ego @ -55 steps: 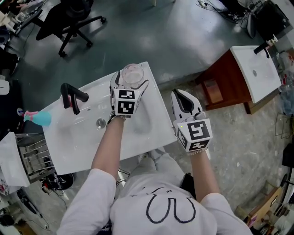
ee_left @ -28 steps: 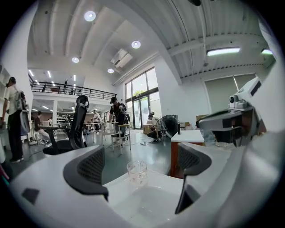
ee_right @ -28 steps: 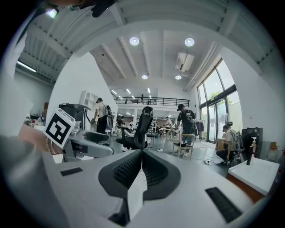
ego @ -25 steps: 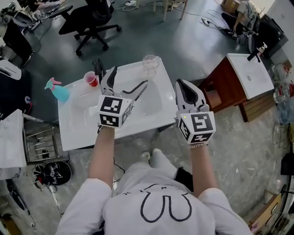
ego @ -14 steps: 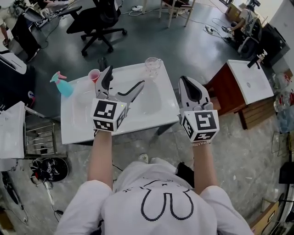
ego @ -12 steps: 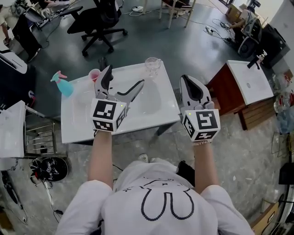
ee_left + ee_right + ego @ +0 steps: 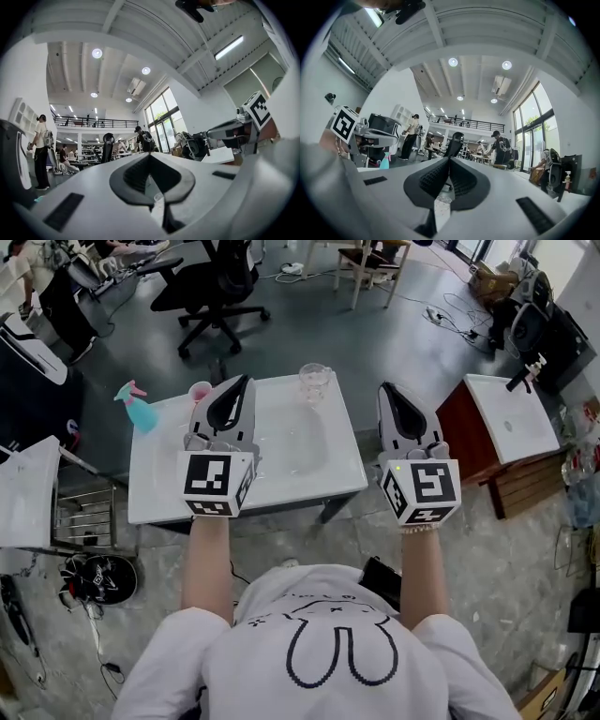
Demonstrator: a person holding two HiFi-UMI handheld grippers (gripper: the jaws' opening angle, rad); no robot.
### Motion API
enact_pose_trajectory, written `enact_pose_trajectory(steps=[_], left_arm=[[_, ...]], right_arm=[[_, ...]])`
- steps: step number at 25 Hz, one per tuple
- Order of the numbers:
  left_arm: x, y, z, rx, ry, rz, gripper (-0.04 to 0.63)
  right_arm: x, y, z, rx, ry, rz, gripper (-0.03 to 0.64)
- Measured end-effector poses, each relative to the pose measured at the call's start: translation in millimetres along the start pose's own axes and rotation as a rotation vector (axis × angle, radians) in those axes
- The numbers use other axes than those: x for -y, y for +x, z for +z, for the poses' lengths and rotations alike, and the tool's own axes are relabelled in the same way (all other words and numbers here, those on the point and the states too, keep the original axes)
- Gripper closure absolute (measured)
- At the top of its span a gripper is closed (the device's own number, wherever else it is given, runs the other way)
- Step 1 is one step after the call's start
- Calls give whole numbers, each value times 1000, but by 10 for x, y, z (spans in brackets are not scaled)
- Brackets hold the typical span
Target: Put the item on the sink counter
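A clear glass stands upright on the far edge of the white sink counter, with nothing touching it. My left gripper hovers over the counter's left half, jaws pressed together and empty. The left gripper view shows those jaws meeting edge to edge, tilted up toward the hall. My right gripper hangs just off the counter's right edge, also shut and empty. In the right gripper view the jaws are closed, and the glass shows small below them.
A pink cup and a teal spray bottle stand at the counter's far left. A second white sink on a wooden cabinet is at the right. A metal rack stands at the left, office chairs beyond.
The left gripper let go of the glass, drew back toward me, and its jaws went from wide open to shut. The glass stays on the far edge.
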State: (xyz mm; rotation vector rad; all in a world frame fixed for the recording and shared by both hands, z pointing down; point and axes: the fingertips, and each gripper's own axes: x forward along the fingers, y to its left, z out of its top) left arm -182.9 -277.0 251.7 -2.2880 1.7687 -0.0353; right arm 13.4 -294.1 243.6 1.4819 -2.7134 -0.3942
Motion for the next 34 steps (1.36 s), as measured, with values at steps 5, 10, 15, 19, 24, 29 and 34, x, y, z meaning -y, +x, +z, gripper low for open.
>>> enact_pose_trajectory(steps=[5, 10, 15, 19, 24, 29, 34], left_arm=[[19, -93, 168, 0, 23, 9, 584], [-16, -157, 262, -4, 32, 23, 584], [-14, -179, 282, -5, 30, 35, 585], [28, -172, 307, -7, 31, 40, 584], [65, -190, 342, 5, 30, 37, 586], [126, -188, 391, 14, 33, 30, 584], [180, -191, 426, 16, 39, 25, 585]], right_arm=[[56, -67, 185, 36, -16, -6, 588], [102, -111, 310, 57, -21, -14, 588], [104, -156, 291, 51, -25, -12, 588], [113, -205, 286, 46, -27, -12, 588], [84, -246, 286, 39, -38, -6, 588], [95, -284, 293, 36, -47, 1, 588], [93, -324, 292, 32, -51, 5, 588]])
